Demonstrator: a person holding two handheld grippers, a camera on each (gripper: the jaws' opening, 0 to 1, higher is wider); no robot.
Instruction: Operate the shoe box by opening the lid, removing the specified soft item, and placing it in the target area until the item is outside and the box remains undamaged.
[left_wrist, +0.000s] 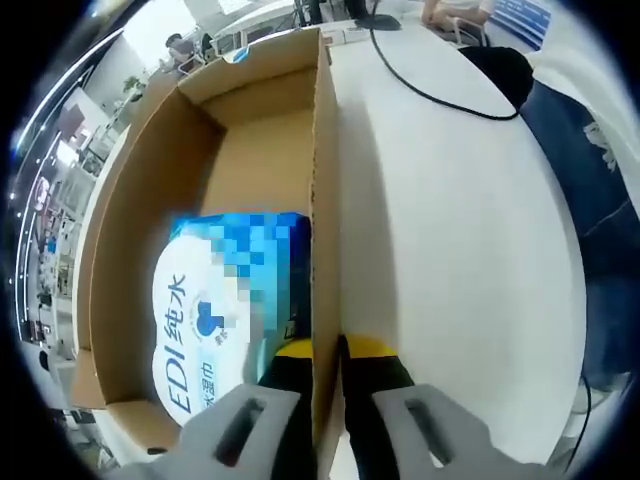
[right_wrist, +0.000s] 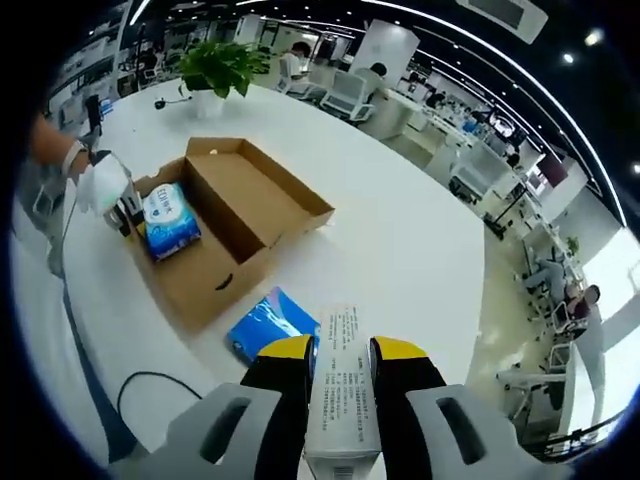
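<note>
- In the left gripper view, the left gripper (left_wrist: 318, 365) with yellow-tipped black jaws is seen closed narrow on the side wall of the open brown cardboard shoe box (left_wrist: 325, 150): one jaw sits inside the box, the other outside on the white table (left_wrist: 450, 220).
- Inside the box, a blue and white soft pack of wet wipes (left_wrist: 215, 310) lies flat, touching the gripped wall, its long axis running from 6 to 12 o'clock in that view.
- The gripped wall runs straight away from the camera toward 12 o'clock.
- In the right gripper view, the right gripper (right_wrist: 340, 385) is clamped on a white printed pack (right_wrist: 340, 390), held upright between the jaws, its long axis pointing to 12 o'clock.
- A blue flat pack (right_wrist: 268, 325) rests on the table just beside the box front, at 11 o'clock from the jaws.
- The box lid (right_wrist: 265, 195) is seen folded open.
- At 10 o'clock in this view, the left gripper is seen at the box's end.
</note>
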